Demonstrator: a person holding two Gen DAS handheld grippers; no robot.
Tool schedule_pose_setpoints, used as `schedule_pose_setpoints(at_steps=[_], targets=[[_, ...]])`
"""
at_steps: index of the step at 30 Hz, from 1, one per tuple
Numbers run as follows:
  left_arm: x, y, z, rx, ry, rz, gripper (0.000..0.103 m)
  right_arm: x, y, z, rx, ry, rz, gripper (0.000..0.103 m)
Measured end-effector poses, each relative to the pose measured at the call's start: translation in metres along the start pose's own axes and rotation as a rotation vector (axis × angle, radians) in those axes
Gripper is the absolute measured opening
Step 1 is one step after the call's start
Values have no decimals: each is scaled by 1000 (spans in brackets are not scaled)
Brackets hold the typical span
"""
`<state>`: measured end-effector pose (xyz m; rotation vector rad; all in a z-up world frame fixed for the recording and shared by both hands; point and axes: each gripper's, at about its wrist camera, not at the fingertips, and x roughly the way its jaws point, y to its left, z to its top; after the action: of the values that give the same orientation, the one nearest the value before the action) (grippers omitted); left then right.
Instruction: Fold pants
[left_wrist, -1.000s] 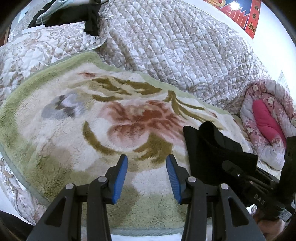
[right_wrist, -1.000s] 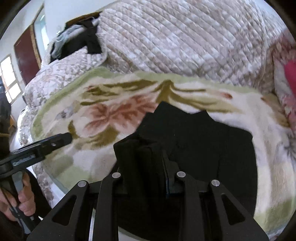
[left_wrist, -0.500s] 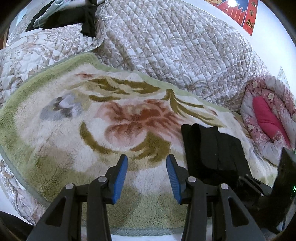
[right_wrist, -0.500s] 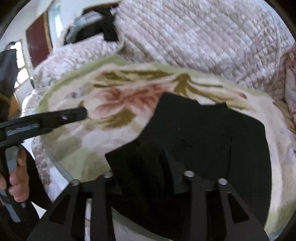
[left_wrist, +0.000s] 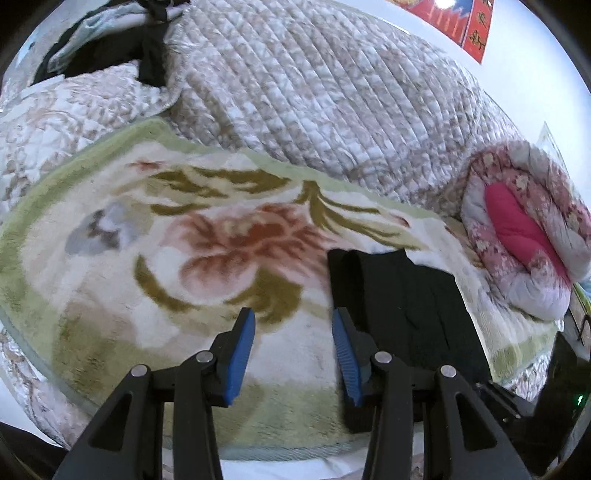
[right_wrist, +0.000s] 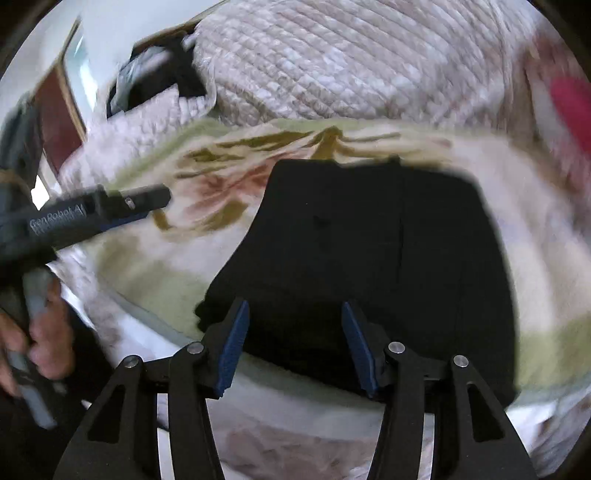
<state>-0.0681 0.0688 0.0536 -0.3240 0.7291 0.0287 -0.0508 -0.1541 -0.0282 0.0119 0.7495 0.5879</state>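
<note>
Black pants (right_wrist: 369, 251) lie folded into a flat block on the floral fleece blanket (right_wrist: 155, 266), near its front edge. My right gripper (right_wrist: 295, 332) hovers over the block's near edge; its jaws are opening and the blue pads touch no cloth. In the left wrist view the same pants (left_wrist: 402, 302) lie at the right, and my left gripper (left_wrist: 293, 343) stands open over bare blanket (left_wrist: 155, 295) just left of them, holding nothing. The left gripper (right_wrist: 110, 210) also shows from the side at the left of the right wrist view, held by a hand (right_wrist: 44, 332).
A quilted beige bedspread (left_wrist: 314, 92) rises behind the blanket. Dark clothes (left_wrist: 110, 48) are piled at the back left. A rolled pink floral quilt (left_wrist: 524, 232) lies at the right. The bed's front edge runs just below the grippers.
My right gripper let go of the pants' fold and drew back toward the front edge; the cloth now lies flat. The left gripper stayed open and drifted only a little.
</note>
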Motion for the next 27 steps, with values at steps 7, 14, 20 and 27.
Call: schedule_pose_setpoints(at_steps=[7, 14, 20, 27], targets=[[15, -31, 12, 85, 42, -36, 46, -21, -32, 54, 12, -8, -80, 52], [63, -76, 50, 281, 63, -147, 46, 22, -106, 104, 21, 71, -155, 26], [130, -71, 36, 261, 151, -135, 52, 55, -134, 93, 84, 137, -155, 26], [109, -73, 32, 299, 128, -118, 55, 46, -121, 92, 41, 118, -204, 26]])
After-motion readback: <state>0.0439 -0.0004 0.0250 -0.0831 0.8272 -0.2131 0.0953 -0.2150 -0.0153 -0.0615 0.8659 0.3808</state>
